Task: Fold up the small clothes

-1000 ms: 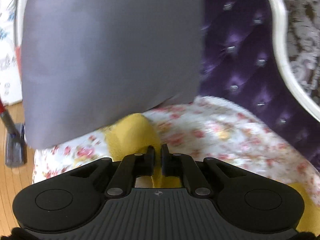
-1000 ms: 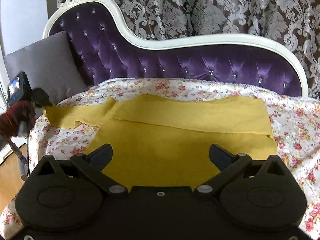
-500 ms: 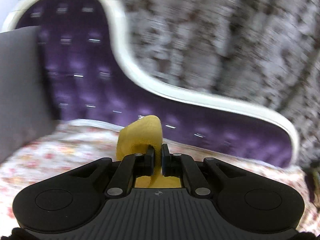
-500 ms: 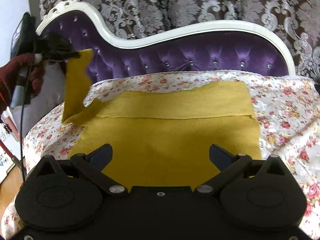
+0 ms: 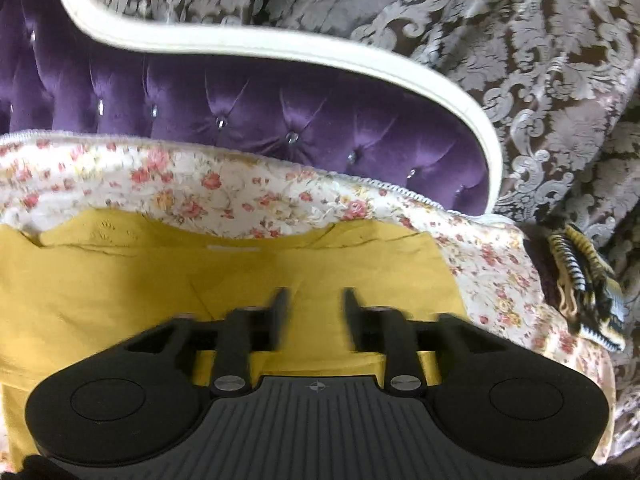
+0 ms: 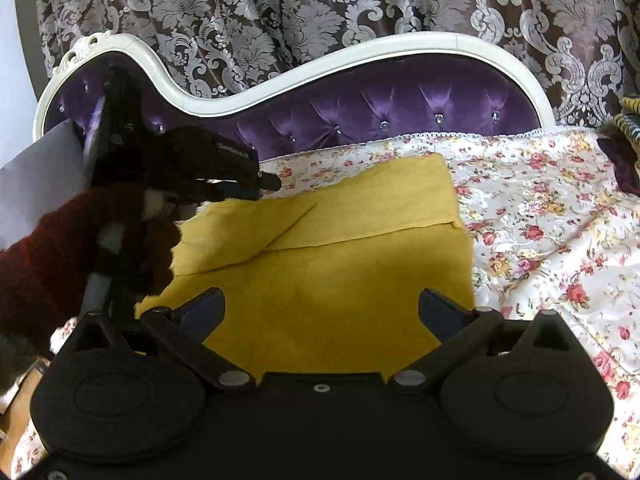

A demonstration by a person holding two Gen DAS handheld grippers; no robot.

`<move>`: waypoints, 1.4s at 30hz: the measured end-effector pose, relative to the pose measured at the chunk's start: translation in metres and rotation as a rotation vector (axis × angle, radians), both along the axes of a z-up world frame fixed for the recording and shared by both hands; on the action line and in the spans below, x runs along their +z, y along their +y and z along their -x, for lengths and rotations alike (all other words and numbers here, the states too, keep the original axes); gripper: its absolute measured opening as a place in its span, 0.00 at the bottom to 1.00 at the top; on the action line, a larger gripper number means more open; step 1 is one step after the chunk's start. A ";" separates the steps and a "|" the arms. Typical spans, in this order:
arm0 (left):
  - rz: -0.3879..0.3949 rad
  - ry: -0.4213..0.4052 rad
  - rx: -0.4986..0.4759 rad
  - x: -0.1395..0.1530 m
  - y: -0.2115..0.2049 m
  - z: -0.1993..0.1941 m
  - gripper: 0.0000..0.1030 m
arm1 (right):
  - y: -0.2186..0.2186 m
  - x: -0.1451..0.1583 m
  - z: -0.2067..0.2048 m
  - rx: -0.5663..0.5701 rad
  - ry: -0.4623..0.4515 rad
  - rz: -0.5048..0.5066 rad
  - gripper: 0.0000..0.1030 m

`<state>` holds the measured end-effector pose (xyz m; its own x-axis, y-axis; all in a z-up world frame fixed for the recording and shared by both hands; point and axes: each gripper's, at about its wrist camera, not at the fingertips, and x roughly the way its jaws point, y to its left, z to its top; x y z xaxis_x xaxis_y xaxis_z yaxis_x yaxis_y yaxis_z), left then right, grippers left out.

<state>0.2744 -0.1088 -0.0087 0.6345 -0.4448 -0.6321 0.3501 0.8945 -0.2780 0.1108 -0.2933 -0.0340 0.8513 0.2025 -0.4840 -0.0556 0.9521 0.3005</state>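
A mustard-yellow garment [image 6: 340, 280] lies flat on the flowered cover, with its left sleeve [image 6: 248, 224] folded across the body. It fills the lower left wrist view [image 5: 120, 280]. My left gripper [image 5: 314, 300] is open and empty, just above the cloth; it also shows in the right wrist view [image 6: 256, 184], over the folded sleeve. My right gripper [image 6: 322, 304] is wide open and empty above the garment's near edge.
The flowered cover [image 6: 540, 220] lies on a purple tufted sofa [image 6: 400, 108] with a white frame [image 5: 280, 46]. A grey cushion [image 6: 36, 184] stands at the left. A striped dark bundle [image 5: 580, 280] lies at the right end. Patterned curtains hang behind.
My left gripper carried the sleeve up and to the right over the garment, then opened and let it go. The sleeve now lies folded on the body. The right gripper stayed open.
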 end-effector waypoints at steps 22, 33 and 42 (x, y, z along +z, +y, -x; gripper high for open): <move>-0.204 0.031 0.190 -0.039 0.084 0.092 0.70 | 0.066 0.006 -0.150 0.176 0.020 0.132 0.91; -0.287 -0.017 0.178 -0.070 0.071 0.104 0.76 | 0.140 -0.028 -0.199 0.257 0.047 0.471 0.64; -0.266 -0.013 0.183 -0.071 0.073 0.104 0.77 | 0.052 -0.024 -0.201 -0.032 0.117 0.454 0.61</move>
